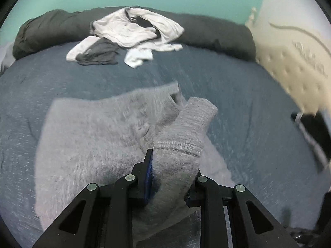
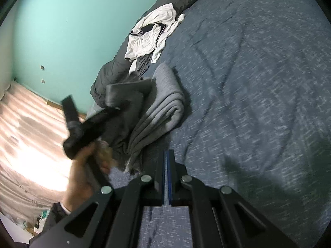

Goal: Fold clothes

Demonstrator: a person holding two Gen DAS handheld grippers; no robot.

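A grey knit sweater (image 1: 93,136) lies spread on the blue bedspread (image 1: 238,86). My left gripper (image 1: 172,155) is shut on the sweater's sleeve (image 1: 186,134) near the cuff, holding it lifted over the sweater's body. In the right wrist view the sweater (image 2: 163,101) lies bunched at the bed's left side, with the left gripper (image 2: 115,95) and the hand holding it over it, blurred. My right gripper (image 2: 167,155) is shut and empty above the bedspread (image 2: 258,82), just right of the sweater.
A pile of white and dark clothes (image 1: 132,33) lies at the far side on a dark rolled duvet (image 1: 217,35); the pile also shows in the right wrist view (image 2: 151,31). A cream headboard (image 1: 295,62) stands right. The turquoise wall (image 2: 72,20) is behind.
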